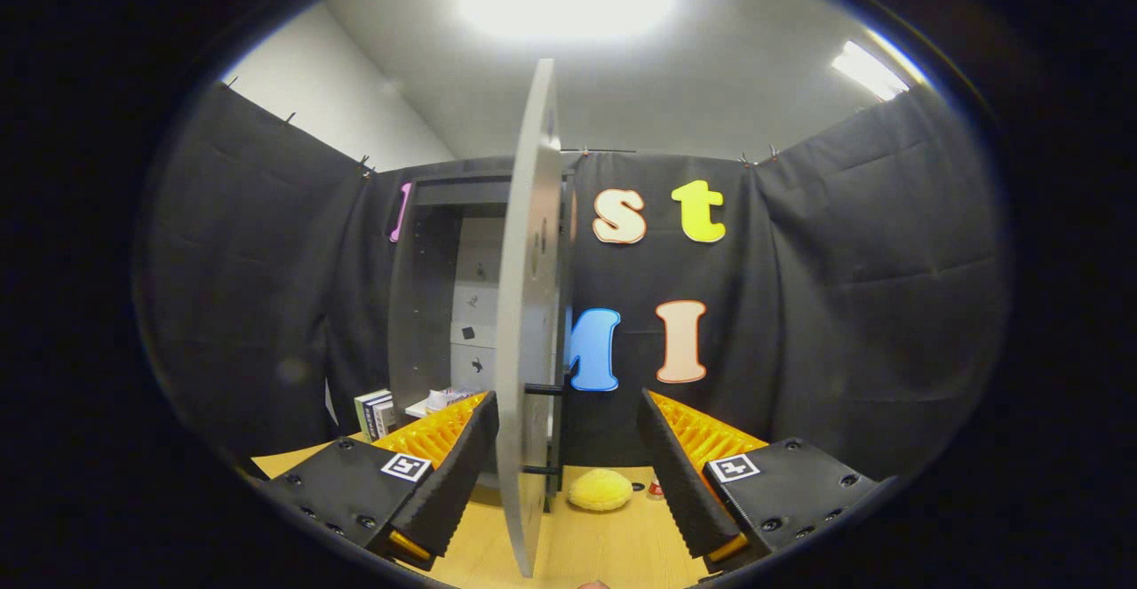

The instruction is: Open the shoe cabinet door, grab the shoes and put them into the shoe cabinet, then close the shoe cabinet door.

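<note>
The grey shoe cabinet point(435, 305) stands against the back wall with its inside showing, pale back panels visible. Its door point(526, 322) is swung out and seen edge-on, standing between my fingers and closer to the left one. A dark handle point(555, 429) on two pegs sits on the door's right face. My gripper point(567, 402) is open, its fingers wide apart on either side of the door edge, neither clearly pressing it. A yellow fluffy shoe point(600, 489) lies on the wooden table point(613, 545) just right of the door's foot, between and beyond the fingers.
A few upright books point(375, 413) and a small white box point(449, 399) stand left of the cabinet, beyond the left finger. A small red thing point(655, 487) lies beside the yellow shoe. Black cloth walls close the booth all round.
</note>
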